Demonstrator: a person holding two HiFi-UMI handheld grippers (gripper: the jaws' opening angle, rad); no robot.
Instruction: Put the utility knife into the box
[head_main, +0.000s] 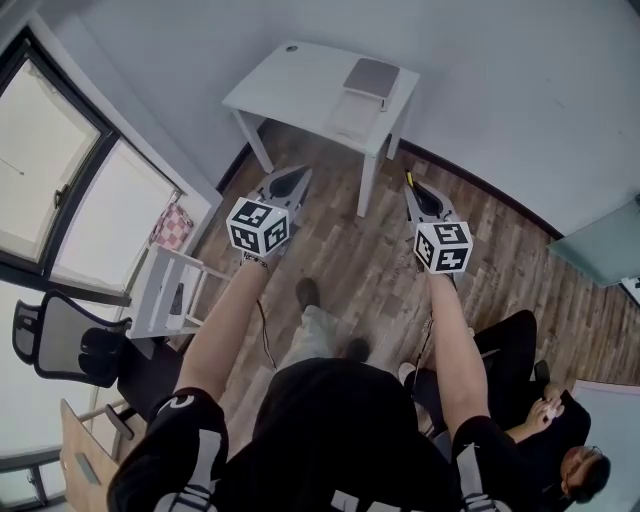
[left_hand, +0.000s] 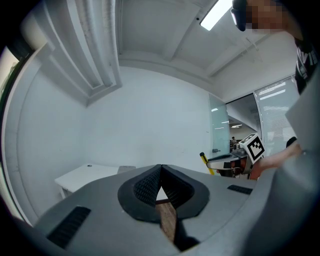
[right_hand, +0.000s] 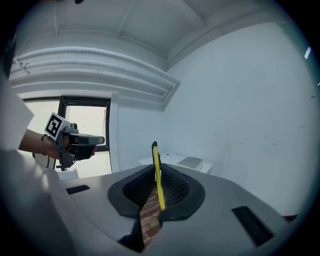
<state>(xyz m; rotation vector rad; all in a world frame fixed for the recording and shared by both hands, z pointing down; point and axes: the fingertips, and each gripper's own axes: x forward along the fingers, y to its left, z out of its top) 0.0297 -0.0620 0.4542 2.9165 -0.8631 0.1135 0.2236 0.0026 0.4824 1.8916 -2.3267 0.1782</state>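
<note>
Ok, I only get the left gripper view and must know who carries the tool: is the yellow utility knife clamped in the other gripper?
Observer: Yes. The right gripper is shut on the slim yellow utility knife, which stands on edge between its black ribbed pads.
Operator: Where is the box?
Observer: The head view shows a flat grey-and-white box on the white table, ahead of both grippers.
Operator: Anyone nearby?
Observer: A seated person in black is at the holder's right.

I've open floor (head_main: 335, 250) ahead to the table (head_main: 285, 85), box (head_main: 362, 95) at its right; rack (head_main: 165, 285) left, seated person (head_main: 525, 385) behind right.
</note>
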